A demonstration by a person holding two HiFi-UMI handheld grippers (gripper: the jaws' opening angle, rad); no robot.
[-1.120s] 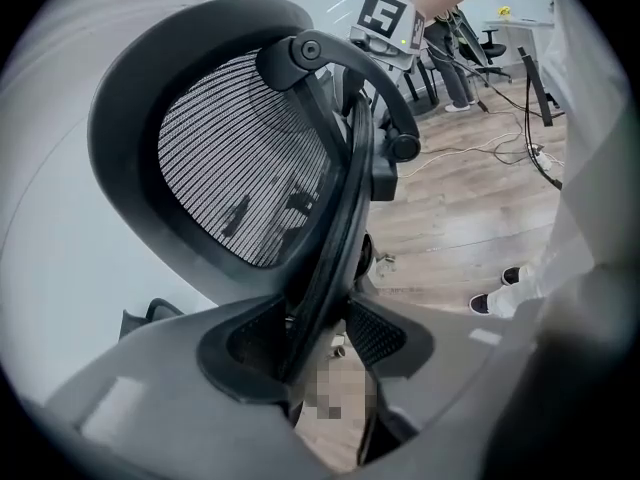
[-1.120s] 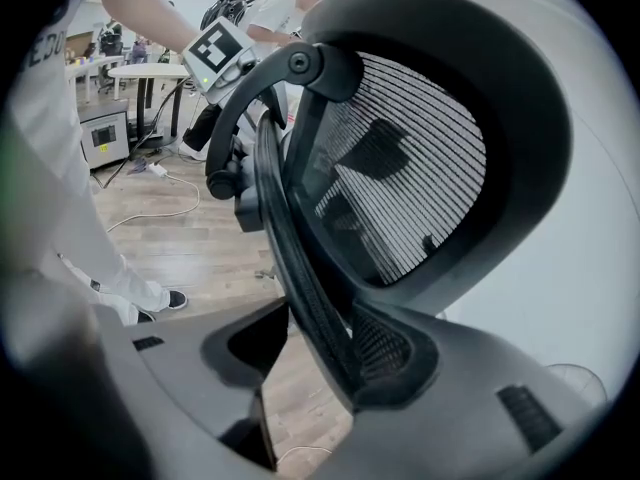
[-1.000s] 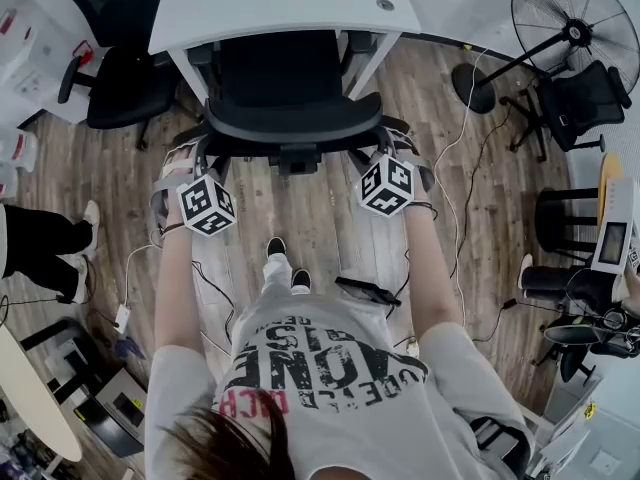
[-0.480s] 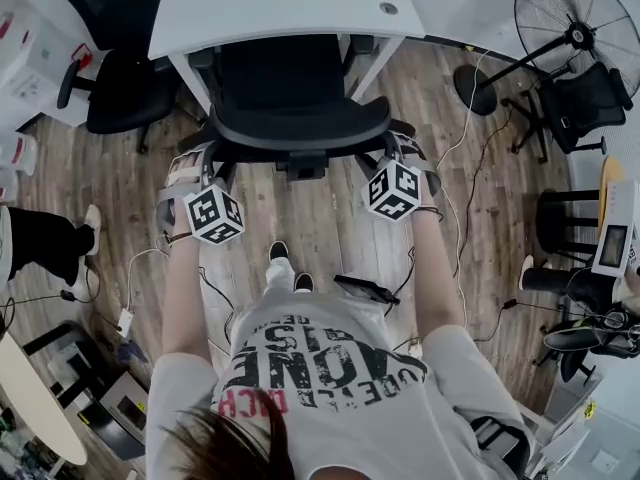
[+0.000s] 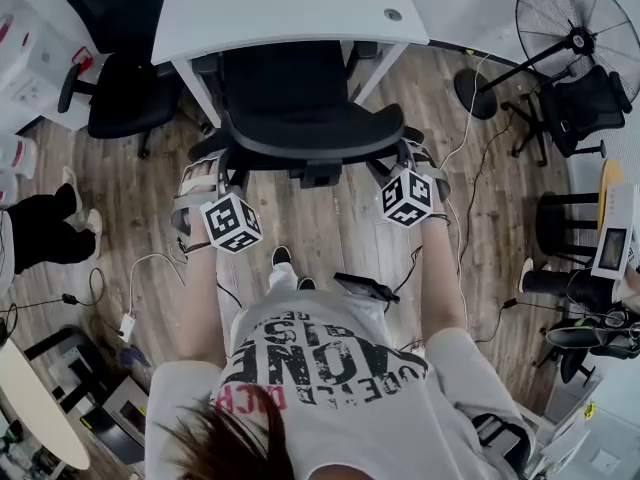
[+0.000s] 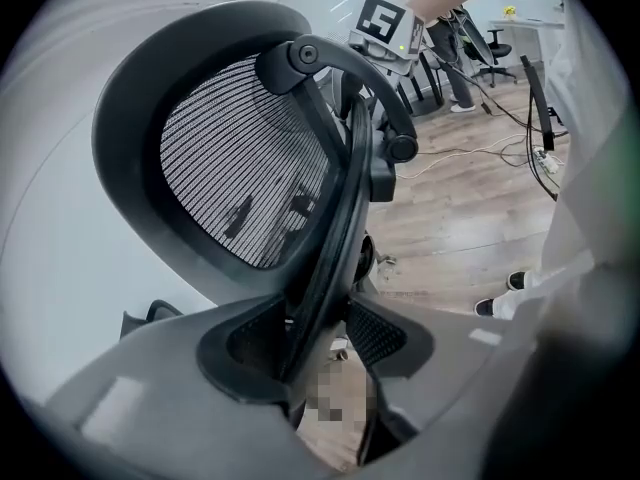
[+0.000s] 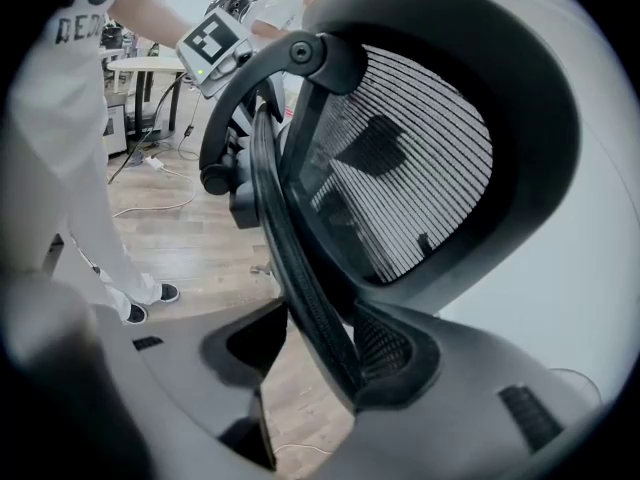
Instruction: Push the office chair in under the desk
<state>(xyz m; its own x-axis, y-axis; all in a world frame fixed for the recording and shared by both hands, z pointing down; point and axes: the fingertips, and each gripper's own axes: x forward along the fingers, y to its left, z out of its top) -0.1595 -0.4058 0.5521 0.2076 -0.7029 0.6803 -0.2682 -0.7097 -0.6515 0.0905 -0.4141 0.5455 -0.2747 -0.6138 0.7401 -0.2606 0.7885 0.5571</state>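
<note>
The black mesh office chair (image 5: 290,98) stands in front of the white desk (image 5: 280,8), its seat partly under the desk edge and its backrest toward me. My left gripper (image 5: 205,168) is shut on the left edge of the backrest rim (image 6: 340,218). At the opposite side, my right gripper (image 5: 402,156) is shut on the right edge of that rim (image 7: 300,268). In the left gripper view the rim runs down between the left gripper (image 6: 315,358) jaws. The right gripper view shows the same for the right gripper (image 7: 320,368).
A second black chair (image 5: 120,83) stands left of the desk. A floor fan (image 5: 575,28) and another chair (image 5: 580,98) are at the right. Cables (image 5: 150,268) and a black device (image 5: 365,288) lie on the wood floor. Another person's legs (image 5: 40,233) are at the far left.
Both grippers and the chair's backrest sit a little lower in the head view, closer to my body. The desk edge has also shifted down slightly. Both grips on the backrest are unchanged.
</note>
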